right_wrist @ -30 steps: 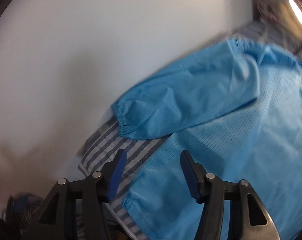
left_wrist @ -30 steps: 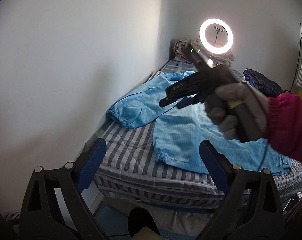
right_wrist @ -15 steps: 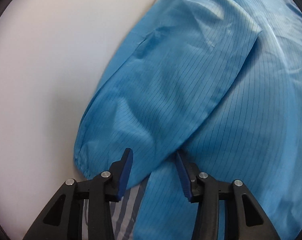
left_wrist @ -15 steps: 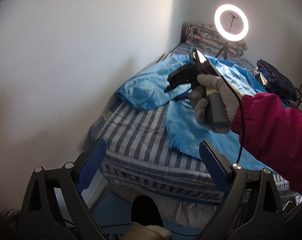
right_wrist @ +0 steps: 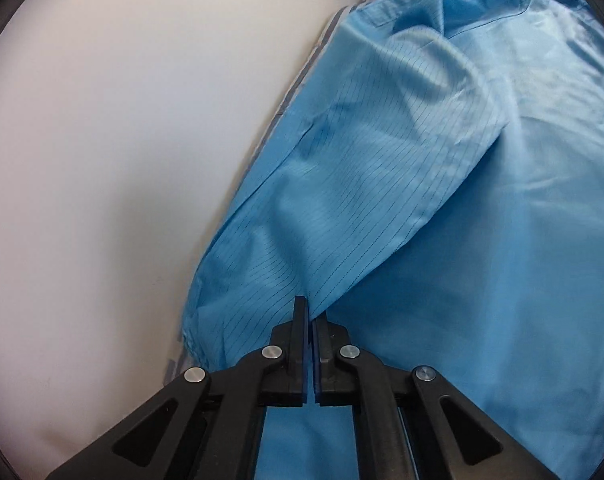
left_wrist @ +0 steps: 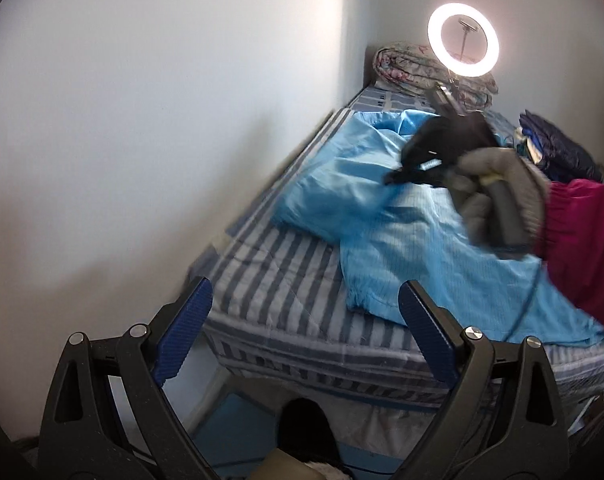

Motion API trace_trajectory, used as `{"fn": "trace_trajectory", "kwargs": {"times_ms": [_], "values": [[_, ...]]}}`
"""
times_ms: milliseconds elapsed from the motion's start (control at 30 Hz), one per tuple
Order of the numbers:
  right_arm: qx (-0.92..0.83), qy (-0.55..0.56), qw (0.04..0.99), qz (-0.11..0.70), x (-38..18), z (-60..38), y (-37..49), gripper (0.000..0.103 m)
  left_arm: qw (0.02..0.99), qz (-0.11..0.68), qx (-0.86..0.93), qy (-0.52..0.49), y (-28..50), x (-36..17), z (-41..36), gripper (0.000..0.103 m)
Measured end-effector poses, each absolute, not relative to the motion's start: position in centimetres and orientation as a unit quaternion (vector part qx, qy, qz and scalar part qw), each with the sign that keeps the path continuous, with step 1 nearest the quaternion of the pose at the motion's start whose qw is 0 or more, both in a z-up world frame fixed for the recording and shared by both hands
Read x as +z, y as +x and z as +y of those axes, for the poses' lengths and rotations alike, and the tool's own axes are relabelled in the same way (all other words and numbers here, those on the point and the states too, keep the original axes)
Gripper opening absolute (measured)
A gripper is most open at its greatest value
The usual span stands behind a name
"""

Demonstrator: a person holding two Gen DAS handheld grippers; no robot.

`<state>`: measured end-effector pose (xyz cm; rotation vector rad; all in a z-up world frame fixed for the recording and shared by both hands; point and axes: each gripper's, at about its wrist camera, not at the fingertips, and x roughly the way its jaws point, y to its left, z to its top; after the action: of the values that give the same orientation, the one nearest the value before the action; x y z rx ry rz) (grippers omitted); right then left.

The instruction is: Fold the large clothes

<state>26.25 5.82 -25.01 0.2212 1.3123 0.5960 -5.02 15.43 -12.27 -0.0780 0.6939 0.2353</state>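
A large light-blue garment (left_wrist: 413, 240) lies spread on a bed with a grey-and-white striped sheet (left_wrist: 278, 280). Its near sleeve (left_wrist: 333, 196) lies by the wall. My left gripper (left_wrist: 302, 328) is open and empty, held off the foot of the bed. My right gripper (left_wrist: 393, 178), held by a gloved hand, is down at the sleeve. In the right wrist view my right gripper (right_wrist: 310, 312) is shut on the lower edge of the sleeve (right_wrist: 361, 200), and the sleeve's cuff (right_wrist: 198, 320) hangs to its left.
A white wall (left_wrist: 162, 120) runs along the bed's left side. A lit ring light (left_wrist: 463, 40) and a rolled floral quilt (left_wrist: 413, 68) stand at the head of the bed. Dark clothes (left_wrist: 557, 148) lie at the far right.
My right gripper has closed on the sleeve's edge; half a second ago its jaws were open just in front of it. The left gripper's view has shifted a little.
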Motion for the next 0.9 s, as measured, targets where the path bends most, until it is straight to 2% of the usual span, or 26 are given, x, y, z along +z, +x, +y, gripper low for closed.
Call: {"fn": "trace_trajectory", "kwargs": {"times_ms": [233, 300, 467, 600, 633, 667, 900], "values": [[0.246, 0.1, 0.756, 0.599, -25.0, 0.2, 26.4, 0.0, 0.933, 0.352, 0.054, -0.047, -1.5, -11.7, 14.8, 0.094], [0.235, 0.094, 0.756, 0.603, -25.4, -0.7, 26.6, 0.0, 0.931, 0.36, 0.038, -0.054, 0.0, -11.6, 14.7, 0.081], [0.227, 0.073, 0.76, 0.605, -26.6, -1.0, 26.1, 0.001, 0.911, 0.403, 0.011, -0.087, 4.8, -12.4, 14.8, 0.069], [0.23, 0.052, 0.771, 0.592, -26.5, -1.4, 25.2, 0.016, 0.883, 0.443, -0.001, -0.155, 8.6, -14.1, 16.0, 0.069], [0.232, 0.045, 0.778, 0.582, -25.8, -1.9, 24.3, 0.03, 0.875, 0.453, 0.0, -0.172, 9.6, -14.6, 16.4, 0.069], [0.238, 0.04, 0.784, 0.572, -25.3, -2.2, 23.8, 0.033, 0.869, 0.459, 0.005, -0.184, 10.4, -15.1, 16.7, 0.069], [0.299, 0.081, 0.786, 0.535, -22.2, -3.6, 22.3, 0.032, 0.823, 0.505, 0.01, -0.26, 14.1, -18.4, 19.2, 0.069]]}}
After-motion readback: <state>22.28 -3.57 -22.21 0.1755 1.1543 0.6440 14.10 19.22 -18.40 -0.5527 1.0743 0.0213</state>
